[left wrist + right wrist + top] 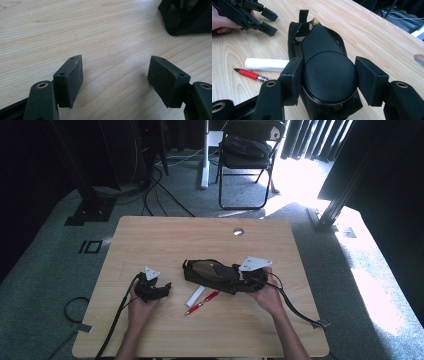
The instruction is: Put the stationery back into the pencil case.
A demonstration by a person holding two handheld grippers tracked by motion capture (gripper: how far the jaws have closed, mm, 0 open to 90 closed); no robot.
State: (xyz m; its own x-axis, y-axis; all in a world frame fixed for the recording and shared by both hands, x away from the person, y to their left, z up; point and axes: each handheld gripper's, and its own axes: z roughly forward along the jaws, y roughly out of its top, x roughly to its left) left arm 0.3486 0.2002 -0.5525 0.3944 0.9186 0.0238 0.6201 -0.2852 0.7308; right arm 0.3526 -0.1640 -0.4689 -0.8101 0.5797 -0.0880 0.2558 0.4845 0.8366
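A black soft pouch [207, 275] lies open at the middle of the wooden table [165, 240]. Out of it sticks a black smooth item with a round end [324, 50] and a gold tip. My right gripper [328, 72] has its jaws around that round end, both pads against its sides. The same right gripper [236, 276] is at the pouch's right end in the high view. My left gripper [116, 72] is open, low over bare wood, with the pouch's corner [187, 20] ahead to its right. The left gripper [167, 286] is held left of the pouch.
A red pen [202, 303] and a white tube [195, 296] lie just in front of the pouch, also seen as pen [252, 74] and tube [265, 64]. A cable hole [238, 231] is at the table's far side. A folding chair [247, 150] stands beyond.
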